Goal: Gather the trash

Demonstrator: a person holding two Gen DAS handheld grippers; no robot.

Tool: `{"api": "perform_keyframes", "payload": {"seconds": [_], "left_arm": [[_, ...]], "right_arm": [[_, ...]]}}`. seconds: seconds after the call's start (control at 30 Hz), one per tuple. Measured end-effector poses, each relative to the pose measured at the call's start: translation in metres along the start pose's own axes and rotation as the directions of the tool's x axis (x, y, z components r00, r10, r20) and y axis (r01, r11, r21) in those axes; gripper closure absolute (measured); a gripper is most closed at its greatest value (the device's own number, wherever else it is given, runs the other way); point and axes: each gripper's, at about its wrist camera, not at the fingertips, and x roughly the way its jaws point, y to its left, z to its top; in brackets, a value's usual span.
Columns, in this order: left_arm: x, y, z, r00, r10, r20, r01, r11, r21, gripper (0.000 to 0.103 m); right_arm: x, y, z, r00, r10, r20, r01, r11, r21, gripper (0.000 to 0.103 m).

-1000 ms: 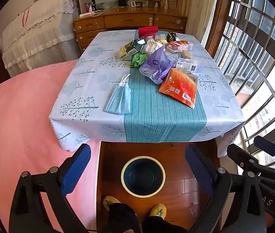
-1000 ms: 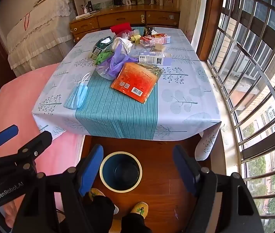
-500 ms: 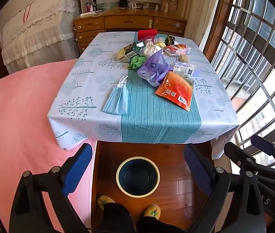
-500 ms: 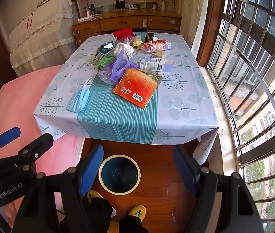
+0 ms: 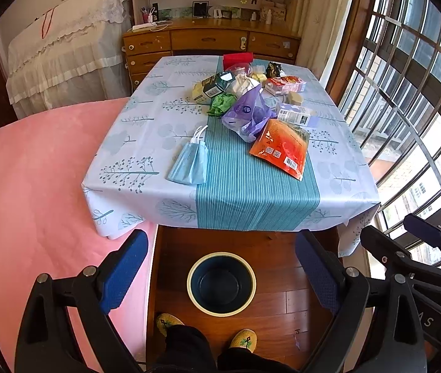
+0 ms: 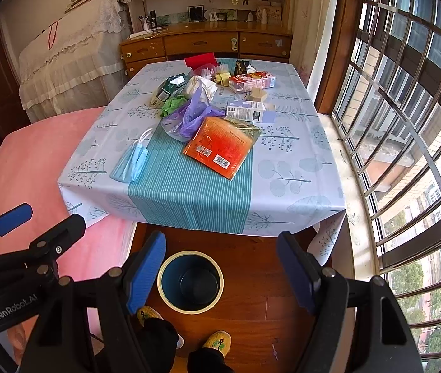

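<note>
Both tools are poised above the floor at the table's near edge, nothing in either: the left gripper (image 5: 220, 267) and the right gripper (image 6: 220, 267) each hold their blue pads wide apart, angled down as if sizing up the job before the first reach. Directly beneath them stands the blue bin (image 5: 221, 283), empty, set on the wooden floor just in front of the person's slippered feet (a sensible spot, since anything lifted off the near edge could drop straight in). The trash is all on the tablecloth (image 5: 146, 143). Nearest the near edge lies a blue face mask (image 5: 189, 163), left of the striped centre band; an orange snack pouch (image 5: 282, 146) lies right of it. Behind them, toward the table's middle and far edge, a purple plastic bag (image 5: 248, 115), a green crumpled wrapper (image 5: 220, 104) and assorted boxes are heaped together.
</note>
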Motion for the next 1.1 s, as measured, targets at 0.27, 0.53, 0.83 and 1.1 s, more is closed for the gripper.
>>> {"api": "perform_keyframes", "payload": {"seconds": [0.27,0.53,0.83,1.1], "left_arm": [[-0.011,0.001,-0.002,1.0,0.014,0.024,-0.014,1.0,-0.002,0.009],[-0.025,0.003,-0.003,0.998,0.041,0.051,-0.041,0.999,-0.003,0.009],[-0.039,-0.001,-0.003,0.995,0.032,0.092,-0.033,0.999,0.006,0.009],[-0.042,-0.002,-0.004,0.995,0.032,0.092,-0.033,0.999,0.005,0.009]], "right_arm": [[-0.007,0.003,-0.002,1.0,0.006,0.02,-0.006,1.0,-0.008,0.028],[-0.014,0.006,-0.001,0.999,0.014,0.047,-0.013,1.0,-0.023,0.028],[-0.018,0.007,-0.003,0.998,0.012,0.059,-0.011,1.0,-0.022,0.028],[-0.019,0.006,-0.003,0.998,0.012,0.059,-0.011,1.0,-0.021,0.028]]}}
